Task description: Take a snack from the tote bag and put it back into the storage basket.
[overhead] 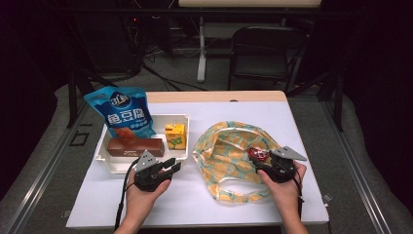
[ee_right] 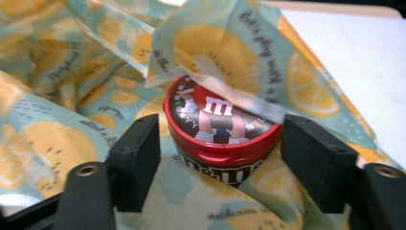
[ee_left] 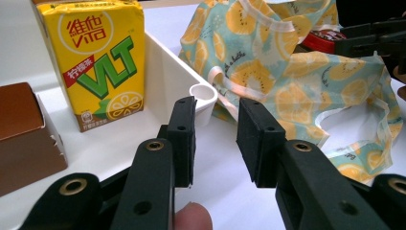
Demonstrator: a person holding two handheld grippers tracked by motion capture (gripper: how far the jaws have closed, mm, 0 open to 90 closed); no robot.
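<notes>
A red-lidded candy tin [ee_right: 218, 120] lies on a fruit-print cloth bag [ee_right: 72, 143], with a fold of the bag draped over its far edge. My right gripper [ee_right: 220, 153] is open, one jaw on each side of the tin and a thin gap at each pad. In the high view the tin [overhead: 258, 154] sits on the right part of the bag [overhead: 229, 146], at the right gripper [overhead: 261, 164]. My left gripper [overhead: 173, 165] hovers at the white tray's near right corner. It is open, and the left gripper [ee_left: 215, 129] has nothing between its jaws.
The white tray [overhead: 104, 158] holds a blue snack bag [overhead: 124, 113], a brown box [overhead: 135, 146] and a yellow juice box [overhead: 175, 135]. In the left gripper view the juice box [ee_left: 103, 62] stands just behind the tray's rim [ee_left: 203, 93]. A chair stands beyond the table.
</notes>
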